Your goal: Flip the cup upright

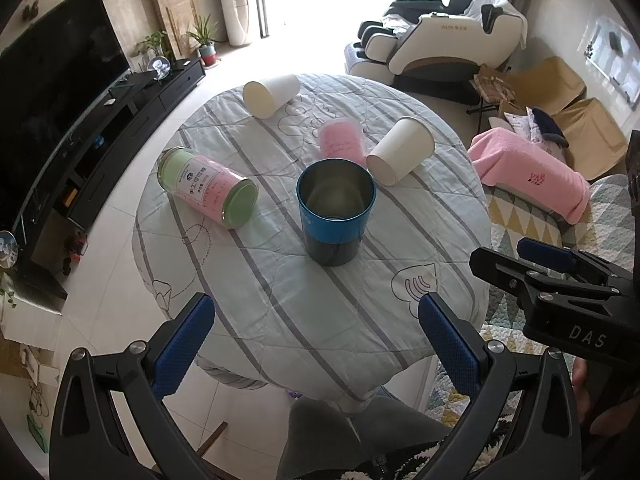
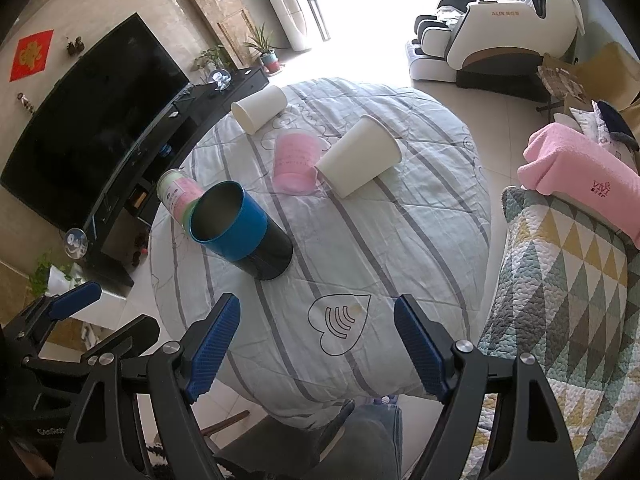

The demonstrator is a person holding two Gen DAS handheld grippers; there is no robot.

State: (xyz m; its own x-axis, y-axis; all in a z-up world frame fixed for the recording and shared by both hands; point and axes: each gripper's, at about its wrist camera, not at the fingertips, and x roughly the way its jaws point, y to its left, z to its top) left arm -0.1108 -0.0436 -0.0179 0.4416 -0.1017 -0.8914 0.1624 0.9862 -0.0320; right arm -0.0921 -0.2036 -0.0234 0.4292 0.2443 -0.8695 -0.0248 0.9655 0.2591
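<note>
Living-room furniture rings the scene: a dark television (image 2: 92,128) off beyond the left fingers and a massage chair (image 1: 440,40) far ahead to the right. Between them stands a round table (image 1: 320,312) under a striped quilted cloth, its near edge just under both sets of fingertips.

Straight ahead of the left gripper (image 1: 316,336) stands the blue cup (image 1: 335,216), upright, mouth up, and empty as far as its metal inside shows. Left of it lies a green-and-pink tin (image 1: 206,186) on its side, its lid apparently on. Beyond the blue cup lie a pink cup (image 1: 342,142), also tipped over, a white paper cup (image 1: 400,150) on its side to the right, and another white paper cup (image 1: 272,94) farthest off; I see nothing in their mouths.

Both grippers hover off the cloth with fingers spread wide and nothing between them; the right gripper (image 2: 318,344) hangs over the heart print.

Which cup comes next I cannot tell, but the nearer paper cup seems the easiest. I would bring one finger to each side of its wall near the middle, squeeze lightly since paper crushes, lift clear of the pink cup touching or just beside it, turn the mouth up, and set the base flat before letting go.
</note>
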